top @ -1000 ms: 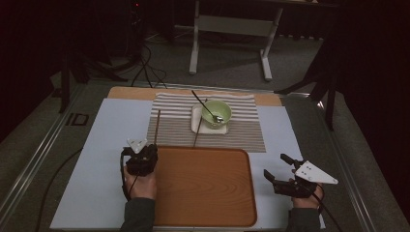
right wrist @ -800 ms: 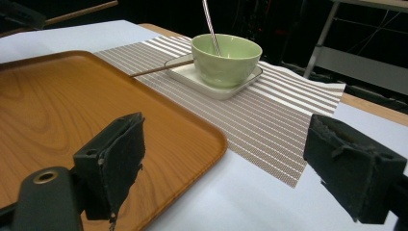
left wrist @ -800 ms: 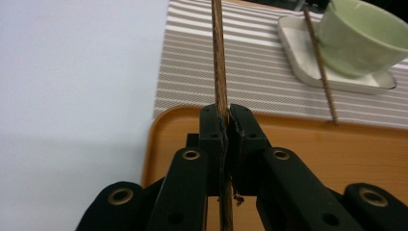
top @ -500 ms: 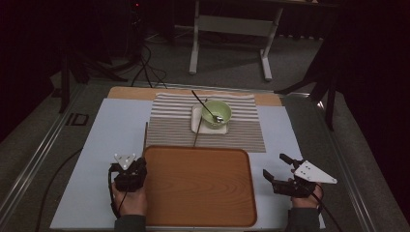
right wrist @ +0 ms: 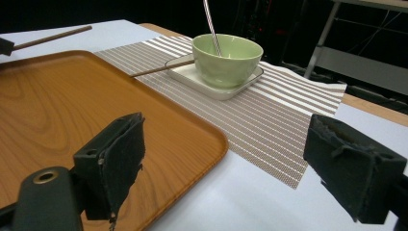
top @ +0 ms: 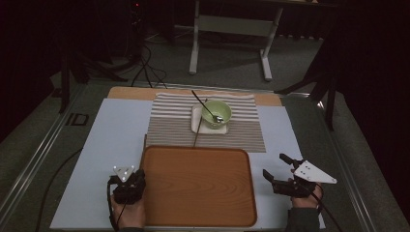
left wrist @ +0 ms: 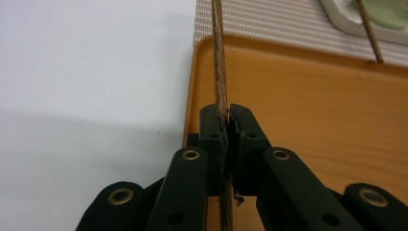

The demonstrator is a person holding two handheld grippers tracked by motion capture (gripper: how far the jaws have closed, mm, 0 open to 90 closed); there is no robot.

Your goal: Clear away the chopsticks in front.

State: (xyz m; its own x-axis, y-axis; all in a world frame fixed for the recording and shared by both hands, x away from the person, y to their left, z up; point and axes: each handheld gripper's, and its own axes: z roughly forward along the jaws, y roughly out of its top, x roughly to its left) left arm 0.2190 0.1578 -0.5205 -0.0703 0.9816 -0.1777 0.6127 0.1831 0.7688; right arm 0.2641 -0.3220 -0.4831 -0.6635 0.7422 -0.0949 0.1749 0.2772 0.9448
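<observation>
the chopstick (left wrist: pixel 220 62) runs off the top edge of the left gripper view, and its near end is hidden between the left gripper (left wrist: pixel 227 126)'s closed jaws. the dish (left wrist: pixel 358 21) and bowl (left wrist: pixel 387 10) are cut off at that view's upper right. in the high view the person's forearms leave the bottom edge, and the spoon (top: pixel 218 118)'s bowl end is too small to make out.

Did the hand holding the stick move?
Yes. The left gripper, shut on the chopstick, slid back toward the person along the wooden tray's left edge, from its far corner to near its front corner.
</observation>
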